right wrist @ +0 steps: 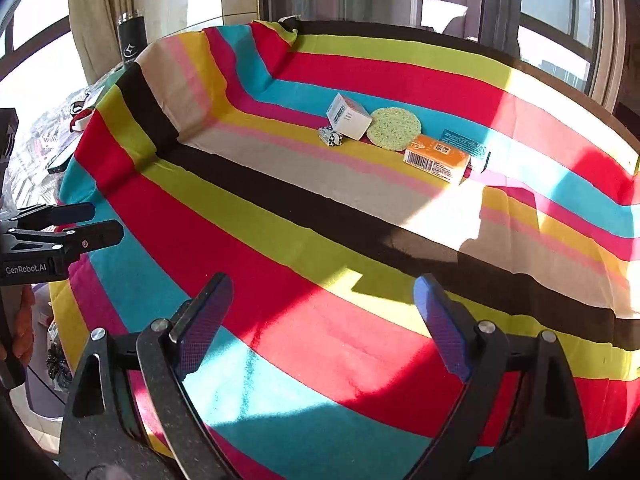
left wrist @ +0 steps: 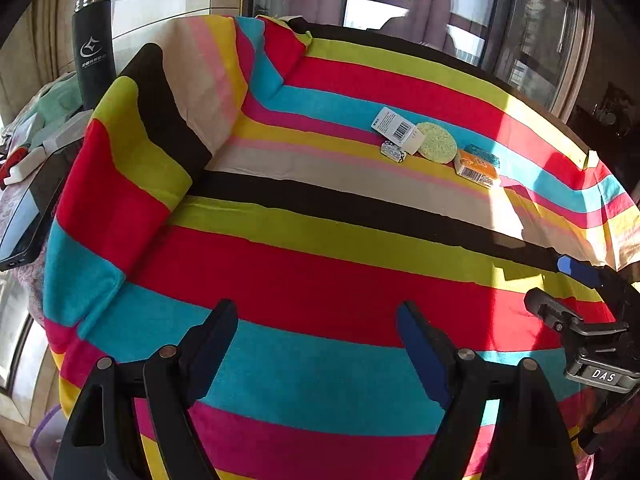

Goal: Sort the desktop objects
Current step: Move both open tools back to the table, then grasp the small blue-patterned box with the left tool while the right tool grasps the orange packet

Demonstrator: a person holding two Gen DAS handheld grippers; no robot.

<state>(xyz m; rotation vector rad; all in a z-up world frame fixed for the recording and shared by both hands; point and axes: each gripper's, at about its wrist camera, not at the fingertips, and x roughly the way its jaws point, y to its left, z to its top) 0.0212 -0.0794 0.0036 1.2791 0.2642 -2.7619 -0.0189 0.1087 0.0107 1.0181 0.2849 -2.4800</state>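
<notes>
On a striped cloth [left wrist: 320, 264] a small cluster lies at the far side. It holds a white barcoded box [left wrist: 394, 128] [right wrist: 347, 116], a round green sponge [left wrist: 437, 143] [right wrist: 394, 129], a small black-and-white patterned packet [left wrist: 394, 152] [right wrist: 331, 136], an orange barcoded box [left wrist: 478, 168] [right wrist: 436, 159] and a teal box [left wrist: 482, 152] [right wrist: 466, 145] behind it. My left gripper [left wrist: 316, 316] [right wrist: 96, 222] is open and holds nothing, well short of the cluster. My right gripper [right wrist: 324, 292] [left wrist: 554, 286] is likewise open over the near stripes.
A black flask [left wrist: 94, 52] [right wrist: 131, 40] stands beyond the cloth's raised left fold. A dark phone [left wrist: 28, 216] and a red-and-white object [left wrist: 20, 164] lie at the far left. Windows run behind the table. A hand [right wrist: 22, 320] shows at the left edge.
</notes>
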